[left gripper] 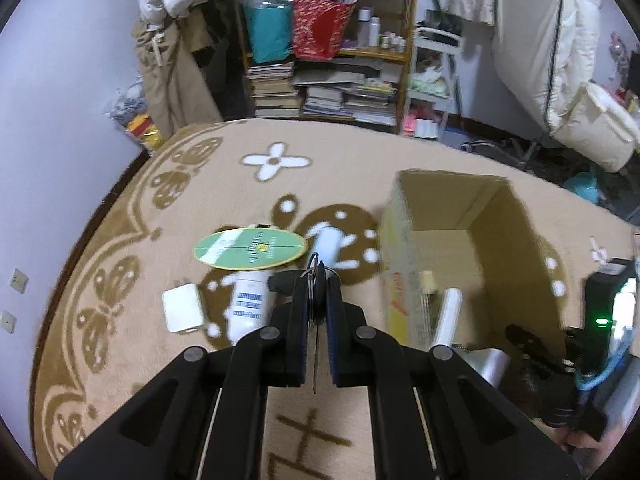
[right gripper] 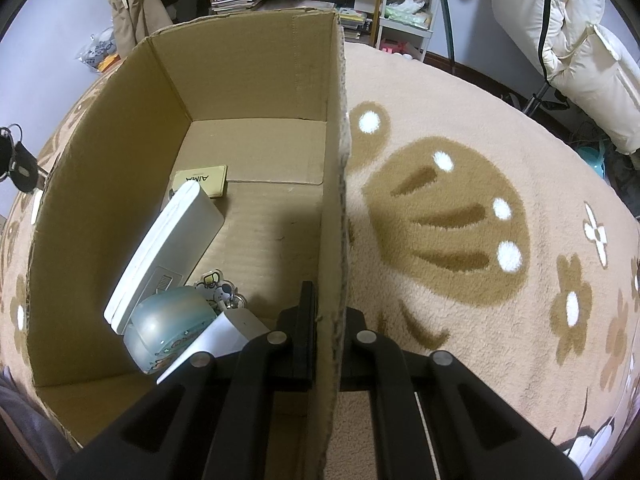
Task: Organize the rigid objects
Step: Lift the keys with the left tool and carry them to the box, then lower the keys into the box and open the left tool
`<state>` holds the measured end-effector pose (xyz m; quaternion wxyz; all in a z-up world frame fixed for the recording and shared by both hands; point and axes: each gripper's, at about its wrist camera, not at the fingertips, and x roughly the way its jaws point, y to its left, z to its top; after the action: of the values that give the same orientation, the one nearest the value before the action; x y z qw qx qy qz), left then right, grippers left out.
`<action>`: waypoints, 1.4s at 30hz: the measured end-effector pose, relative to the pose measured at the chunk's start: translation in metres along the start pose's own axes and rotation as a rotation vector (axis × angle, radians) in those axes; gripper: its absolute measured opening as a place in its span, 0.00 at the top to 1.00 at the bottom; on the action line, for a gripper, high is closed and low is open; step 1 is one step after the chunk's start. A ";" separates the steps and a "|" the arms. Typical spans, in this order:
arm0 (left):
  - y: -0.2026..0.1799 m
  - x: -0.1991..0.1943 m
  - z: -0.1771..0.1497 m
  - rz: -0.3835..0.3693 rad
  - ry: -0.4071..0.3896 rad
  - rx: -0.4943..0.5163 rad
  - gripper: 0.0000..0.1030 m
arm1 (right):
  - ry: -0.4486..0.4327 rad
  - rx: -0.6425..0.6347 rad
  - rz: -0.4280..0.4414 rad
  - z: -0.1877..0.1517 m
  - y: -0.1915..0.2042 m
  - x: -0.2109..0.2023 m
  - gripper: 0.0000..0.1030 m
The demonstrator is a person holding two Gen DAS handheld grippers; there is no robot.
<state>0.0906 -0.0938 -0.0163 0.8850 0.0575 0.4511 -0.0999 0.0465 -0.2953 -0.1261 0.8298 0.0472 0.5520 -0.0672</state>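
My left gripper [left gripper: 317, 280] is shut on a bunch of keys [left gripper: 316, 300] with a black fob, held above the rug. Beyond it lie a green oval tin [left gripper: 250, 249], a white bottle [left gripper: 249, 304], a white charger block [left gripper: 182, 308] and a white cup [left gripper: 330, 242]. The open cardboard box [left gripper: 404, 256] stands to the right. My right gripper [right gripper: 327, 300] is shut on the right wall of the box [right gripper: 334, 200]. Inside lie a white flat device [right gripper: 170, 256], a bluish round case [right gripper: 168, 330], a small tan tin [right gripper: 201, 181] and a keychain charm [right gripper: 218, 290]. The keys [right gripper: 18, 160] show at the left edge.
A patterned beige rug [left gripper: 200, 200] covers the floor. A bookshelf [left gripper: 328, 48] with bags and stacked books stands at the back, clothes hang to its left, and white bedding [left gripper: 560, 60] leans at the right. The other gripper's body [left gripper: 600, 320] is at the right edge.
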 end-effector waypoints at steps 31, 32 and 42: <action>-0.083 -0.017 -0.014 -0.209 -0.024 0.135 0.92 | 0.003 0.001 0.009 0.001 -0.002 0.001 0.93; -0.082 -0.012 -0.015 -0.229 -0.012 0.123 0.93 | 0.003 0.001 0.009 0.001 -0.002 0.001 0.93; -0.098 0.009 -0.026 -0.163 0.014 0.162 0.91 | 0.004 0.002 0.013 0.001 -0.001 0.001 0.93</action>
<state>0.0528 -0.1858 -0.0401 0.8633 0.0925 0.4508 -0.2073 0.0473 -0.2968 -0.1269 0.8291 0.0516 0.5531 -0.0623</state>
